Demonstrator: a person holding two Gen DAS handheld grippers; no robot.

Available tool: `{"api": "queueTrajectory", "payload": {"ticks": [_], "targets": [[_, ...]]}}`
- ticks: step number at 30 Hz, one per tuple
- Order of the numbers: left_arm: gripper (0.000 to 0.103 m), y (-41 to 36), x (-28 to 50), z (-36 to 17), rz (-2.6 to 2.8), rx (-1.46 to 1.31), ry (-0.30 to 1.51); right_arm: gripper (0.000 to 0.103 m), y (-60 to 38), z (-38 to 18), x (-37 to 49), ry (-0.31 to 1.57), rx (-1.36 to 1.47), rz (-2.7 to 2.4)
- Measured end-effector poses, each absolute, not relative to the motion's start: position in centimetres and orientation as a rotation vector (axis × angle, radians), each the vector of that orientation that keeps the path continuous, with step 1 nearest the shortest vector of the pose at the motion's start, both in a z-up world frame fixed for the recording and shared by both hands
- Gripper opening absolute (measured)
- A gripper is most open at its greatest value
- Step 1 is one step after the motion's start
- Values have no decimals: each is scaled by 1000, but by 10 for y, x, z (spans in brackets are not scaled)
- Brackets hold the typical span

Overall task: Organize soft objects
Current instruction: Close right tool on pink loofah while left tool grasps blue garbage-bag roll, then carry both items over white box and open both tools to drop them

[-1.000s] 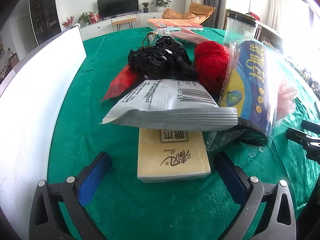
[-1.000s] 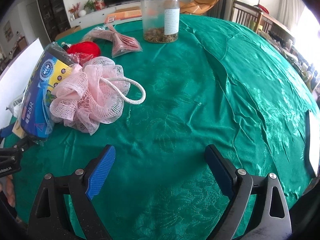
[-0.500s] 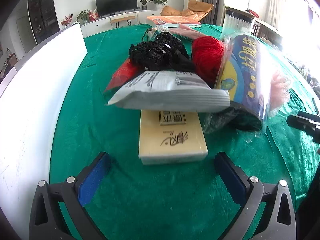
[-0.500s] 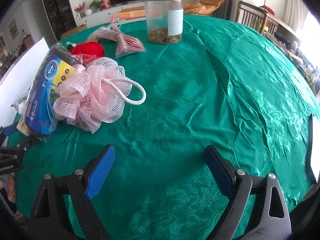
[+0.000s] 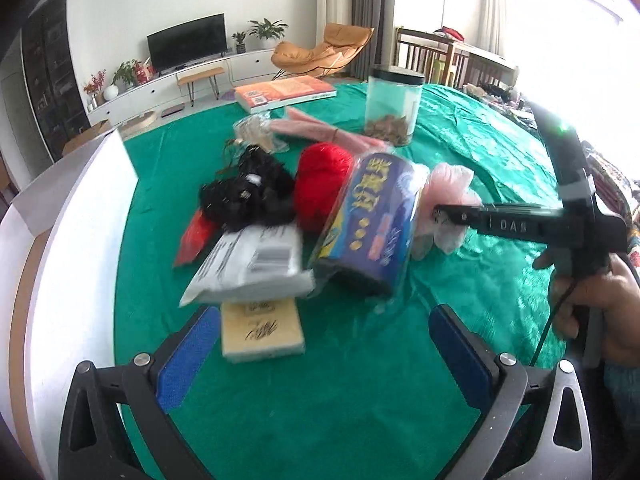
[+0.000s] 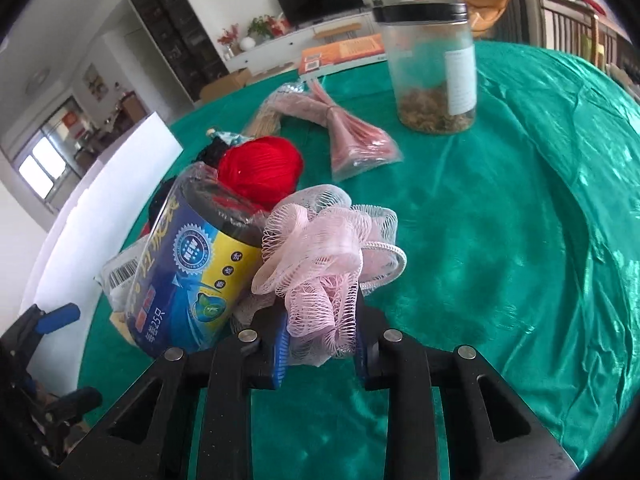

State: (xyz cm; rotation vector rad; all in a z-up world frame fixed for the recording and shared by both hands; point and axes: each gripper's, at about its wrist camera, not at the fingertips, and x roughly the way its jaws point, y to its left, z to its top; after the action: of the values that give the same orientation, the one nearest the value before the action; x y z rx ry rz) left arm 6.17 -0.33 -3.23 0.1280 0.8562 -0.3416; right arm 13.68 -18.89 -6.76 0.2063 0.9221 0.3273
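Note:
My right gripper (image 6: 320, 344) is shut on the lower folds of a pink mesh bath pouf (image 6: 316, 240), which rests on the green tablecloth (image 6: 500, 240). In the left wrist view the same gripper (image 5: 440, 214) reaches in from the right, held by a hand, with its tips at the pouf (image 5: 450, 180). The pouf leans against a blue and yellow roll of bags (image 6: 192, 280), with a red yarn ball (image 6: 260, 172) behind it. My left gripper (image 5: 322, 316) hangs open above the cloth with nothing between its pads. Just ahead lie a tan tissue pack (image 5: 262, 332) and a grey mailer bag (image 5: 248, 268).
A black knitted bundle (image 5: 244, 196) and a red packet (image 5: 196, 236) lie left of the yarn. Further back are a pink wrapped packet (image 6: 352, 140), a clear jar with a black lid (image 6: 432, 64) and a book (image 5: 284, 92). A white board (image 5: 68, 240) runs along the left edge.
My right gripper has moved left up to the pink pouf and shut on it. My left gripper has risen and drawn back from the pile, so more of the table shows.

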Motion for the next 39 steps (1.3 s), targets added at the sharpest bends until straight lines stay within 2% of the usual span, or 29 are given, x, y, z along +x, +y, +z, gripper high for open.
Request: {"api": "queueTrajectory", "payload": {"ticks": [3, 6, 10, 14, 19, 22, 23, 24, 31, 32, 33, 34, 36, 39], "targets": [[103, -50, 85, -38, -396, 216, 867, 27, -205, -60, 123, 905, 220, 254], [103, -90, 109, -65, -367, 365, 896, 27, -223, -55, 109, 890, 218, 169], [103, -107, 125, -88, -351, 380, 970, 27, -258, -48, 91, 859, 238, 24], [103, -114, 119, -73, -381, 388, 936, 27, -302, -43, 85, 828, 331, -73], [103, -107, 122, -46, -445, 358, 915, 33, -317, -53, 86, 870, 431, -52], [103, -107, 134, -43, -473, 347, 938, 48, -313, -49, 86, 860, 415, -52], [103, -110, 134, -44, -477, 363, 936, 62, -312, -47, 84, 851, 419, -52], [103, -115, 135, -46, -479, 388, 933, 69, -312, -46, 82, 840, 419, -55], [103, -155, 152, -68, -452, 515, 931, 69, -311, -39, 77, 812, 389, -73], [100, -157, 155, -72, -451, 518, 950, 69, -312, -37, 76, 799, 388, -72], [75, -159, 158, -75, -462, 511, 968, 71, -313, -34, 75, 780, 388, -72], [61, -158, 160, -78, -436, 515, 980, 73, -313, -30, 74, 757, 385, -77], [55, -149, 163, -75, -441, 446, 983, 78, -312, -25, 74, 726, 375, -90], [54, -129, 160, -65, -462, 285, 1006, 80, -307, -31, 93, 760, 373, -50]]}}
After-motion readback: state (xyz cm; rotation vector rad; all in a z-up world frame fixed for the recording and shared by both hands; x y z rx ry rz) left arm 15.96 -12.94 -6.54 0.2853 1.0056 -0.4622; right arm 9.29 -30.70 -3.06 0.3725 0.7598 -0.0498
